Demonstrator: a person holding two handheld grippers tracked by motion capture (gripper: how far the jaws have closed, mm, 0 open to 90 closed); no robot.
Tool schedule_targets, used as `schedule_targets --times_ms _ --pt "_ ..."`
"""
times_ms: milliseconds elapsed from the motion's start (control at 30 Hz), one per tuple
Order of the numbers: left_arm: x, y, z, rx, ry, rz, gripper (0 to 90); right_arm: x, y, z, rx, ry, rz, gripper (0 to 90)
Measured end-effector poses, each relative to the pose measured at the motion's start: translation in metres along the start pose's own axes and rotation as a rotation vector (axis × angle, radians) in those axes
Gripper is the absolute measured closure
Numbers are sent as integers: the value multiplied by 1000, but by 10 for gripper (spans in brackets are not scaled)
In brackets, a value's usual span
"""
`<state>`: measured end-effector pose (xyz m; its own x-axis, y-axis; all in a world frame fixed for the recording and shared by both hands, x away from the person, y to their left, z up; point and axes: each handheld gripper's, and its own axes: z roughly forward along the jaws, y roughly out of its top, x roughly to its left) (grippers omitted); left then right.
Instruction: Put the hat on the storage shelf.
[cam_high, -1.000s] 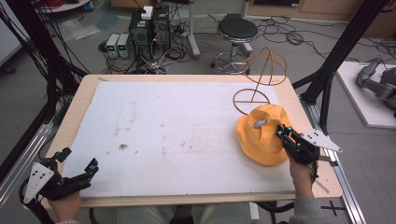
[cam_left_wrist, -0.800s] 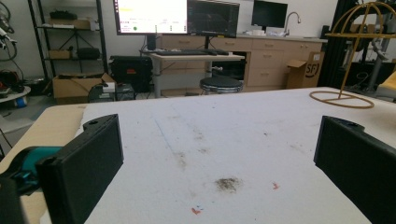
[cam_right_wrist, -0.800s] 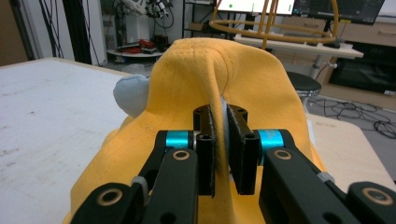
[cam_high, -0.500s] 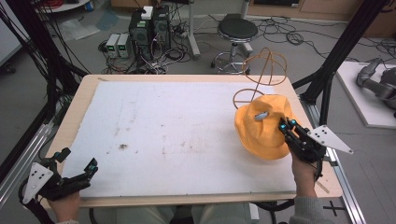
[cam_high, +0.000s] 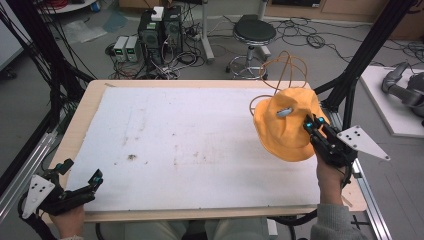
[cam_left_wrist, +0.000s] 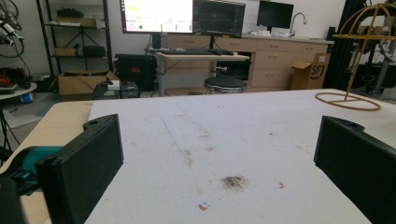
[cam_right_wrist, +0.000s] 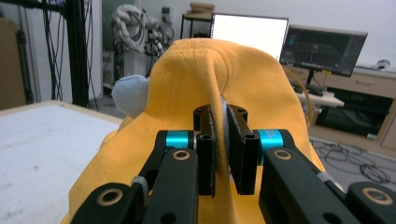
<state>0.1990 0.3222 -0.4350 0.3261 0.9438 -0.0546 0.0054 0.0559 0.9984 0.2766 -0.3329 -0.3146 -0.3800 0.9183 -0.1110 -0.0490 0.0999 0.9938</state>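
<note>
High view: one soft yellow fabric hat (cam_high: 287, 127) sits right of centre, pinched by the right tongs (cam_high: 312, 125), above the white worktop (cam_high: 190, 145). Lower left, the left tongs (cam_high: 80, 175) gape, released.

Left gripper view: one gold wire stand (cam_left_wrist: 359, 56), upper right.

Right gripper view: tongs (cam_right_wrist: 223, 140) clenched on the hat's fold (cam_right_wrist: 187, 79).

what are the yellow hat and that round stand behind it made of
The yellow hat looks like soft matte cotton-type fabric: it creases where the right claw pinches it, and stitched seams show. The stand looks like thin bent wire, probably metal with a gold-tan finish.
</note>
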Motion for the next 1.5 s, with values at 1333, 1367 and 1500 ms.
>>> schedule_targets --times_ms 1333,1367,1500 --pt "5 -1 -3 -2 17 -12 17 -30 67 65 -143 -107 54 832" --pt "5 -1 -3 -2 19 -12 17 -31 68 68 -143 -106 58 832" --pt "6 -1 -3 -2 23 -13 17 -37 70 84 -122 -127 59 832"
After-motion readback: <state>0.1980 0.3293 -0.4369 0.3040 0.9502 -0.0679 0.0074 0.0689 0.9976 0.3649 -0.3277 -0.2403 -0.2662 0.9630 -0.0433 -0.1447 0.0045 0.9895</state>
